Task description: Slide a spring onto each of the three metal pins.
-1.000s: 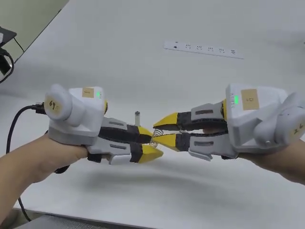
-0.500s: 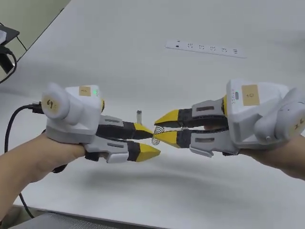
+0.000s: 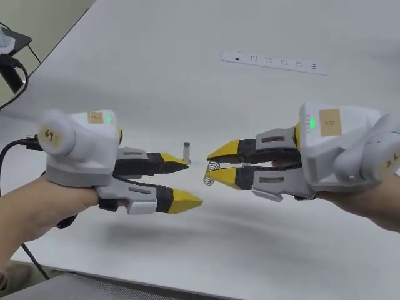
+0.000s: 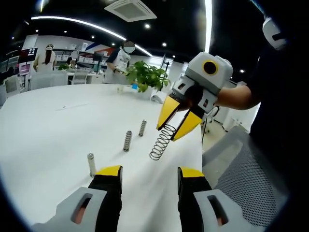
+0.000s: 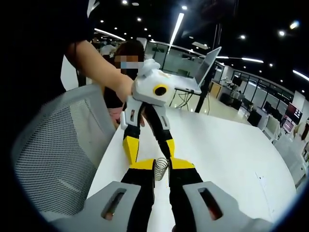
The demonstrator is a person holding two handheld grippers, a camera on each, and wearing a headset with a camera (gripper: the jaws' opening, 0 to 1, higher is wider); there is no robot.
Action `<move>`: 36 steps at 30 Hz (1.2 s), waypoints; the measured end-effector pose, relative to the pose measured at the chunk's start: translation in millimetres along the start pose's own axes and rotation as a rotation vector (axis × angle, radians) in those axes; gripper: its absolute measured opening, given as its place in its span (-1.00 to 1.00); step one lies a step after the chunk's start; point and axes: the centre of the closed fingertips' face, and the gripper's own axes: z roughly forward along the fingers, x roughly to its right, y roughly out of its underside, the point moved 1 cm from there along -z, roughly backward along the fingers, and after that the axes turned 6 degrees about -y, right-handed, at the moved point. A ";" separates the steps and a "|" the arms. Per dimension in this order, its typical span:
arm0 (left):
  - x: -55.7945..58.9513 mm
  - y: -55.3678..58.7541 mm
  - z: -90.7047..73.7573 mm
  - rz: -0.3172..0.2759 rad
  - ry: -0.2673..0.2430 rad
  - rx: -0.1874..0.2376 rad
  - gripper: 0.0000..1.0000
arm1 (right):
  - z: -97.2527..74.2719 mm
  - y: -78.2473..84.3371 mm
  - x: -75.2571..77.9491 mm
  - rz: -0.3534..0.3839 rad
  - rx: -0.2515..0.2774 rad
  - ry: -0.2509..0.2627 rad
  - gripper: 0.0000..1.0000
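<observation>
My right gripper [image 3: 212, 166] is shut on one end of a small coil spring [image 3: 210, 174], held above the white table [image 3: 250, 250]; its jaws pinch the spring [image 5: 161, 169] in the right gripper view too. The left gripper [image 3: 187, 182] stands open, a little left of the spring and apart from it. From the left gripper view, the spring [image 4: 161, 142] hangs from the right gripper [image 4: 176, 117] ahead of my open left gripper [image 4: 150, 171]. On the table stand a bare metal pin [image 4: 91, 164] and two pins wearing springs [image 4: 127, 140] [image 4: 143, 127]. One pin [image 3: 186, 150] shows between the grippers.
A white power strip [image 3: 275, 64] lies at the far side of the table. A black cable [image 3: 12, 162] runs off the left gripper. A mesh office chair [image 5: 58, 145] sits at the table's near edge. People and desks are in the background.
The left gripper has opened wider and drawn back to the left, away from the spring. The right gripper still holds the spring in about the same place.
</observation>
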 end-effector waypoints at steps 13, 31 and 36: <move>-25.9 11.5 -17.2 0.004 -0.113 0.001 0.58 | -1.0 3.5 4.9 0.009 -0.008 0.021 -0.85; -36.4 10.4 -24.6 -0.008 -0.154 0.064 0.96 | 4.8 9.6 21.5 0.029 -0.029 0.060 -0.85; -35.9 12.9 -26.6 -0.008 -0.155 0.057 0.96 | 10.9 9.2 37.0 0.043 -0.025 0.084 -0.85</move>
